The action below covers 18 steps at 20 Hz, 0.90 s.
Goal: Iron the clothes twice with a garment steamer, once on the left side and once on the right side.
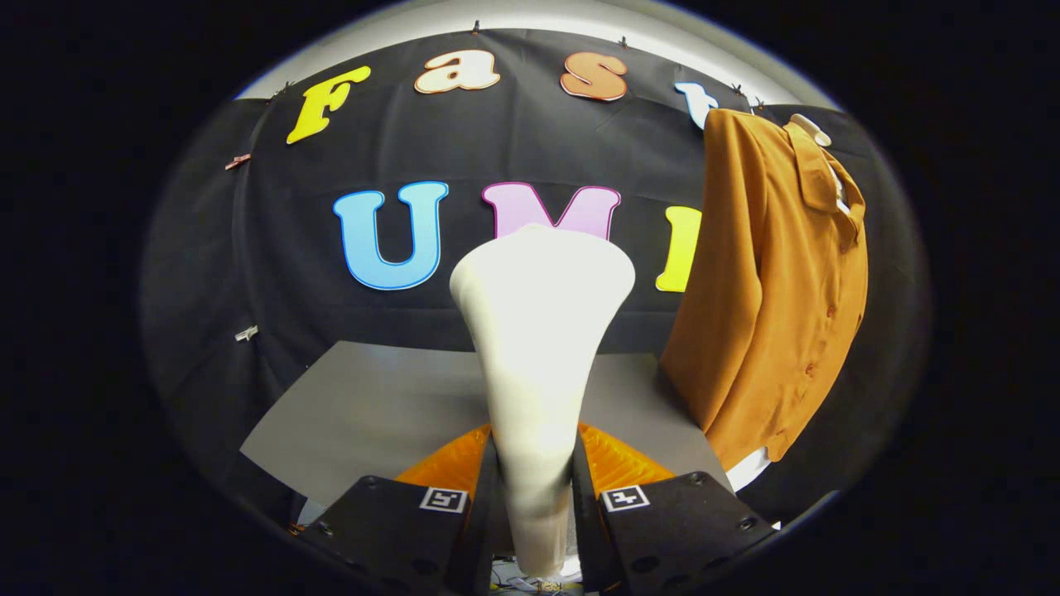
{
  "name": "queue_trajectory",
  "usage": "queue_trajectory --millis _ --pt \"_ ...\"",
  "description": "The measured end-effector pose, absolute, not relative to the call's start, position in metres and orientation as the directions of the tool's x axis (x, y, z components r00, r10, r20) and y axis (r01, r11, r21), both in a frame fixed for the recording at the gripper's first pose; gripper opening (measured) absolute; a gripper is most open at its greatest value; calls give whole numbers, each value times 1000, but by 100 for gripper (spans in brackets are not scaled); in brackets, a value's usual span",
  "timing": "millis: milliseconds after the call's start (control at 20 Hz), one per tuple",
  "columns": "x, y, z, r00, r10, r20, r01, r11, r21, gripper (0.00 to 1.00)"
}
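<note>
My gripper [534, 488] is shut on the white garment steamer [538, 331], both fingers pressing its narrow handle. The steamer stands upright between the fingers, its wide flat head rising above them. An orange button-up shirt [770, 281] hangs on a white hanger [810, 128] to the right of the steamer and beyond it, its front turned partly toward me. The steamer head is apart from the shirt, a good gap to its left sleeve.
A grey table top [373, 406] lies below and beyond the fingers, reaching under the shirt's hem. The black cloth wall [281, 273] closes the back.
</note>
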<state>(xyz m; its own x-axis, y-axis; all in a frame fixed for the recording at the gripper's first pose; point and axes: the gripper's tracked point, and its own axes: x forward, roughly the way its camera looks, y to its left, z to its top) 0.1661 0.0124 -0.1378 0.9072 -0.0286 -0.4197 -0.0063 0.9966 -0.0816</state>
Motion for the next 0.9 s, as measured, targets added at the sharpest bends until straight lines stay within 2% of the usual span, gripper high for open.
queue_trajectory --millis 600,900 --pt "63 31 -98 940 -112 -322 90 992 -83 44" --pt "35 -6 -90 935 -191 -298 176 981 -76 44"
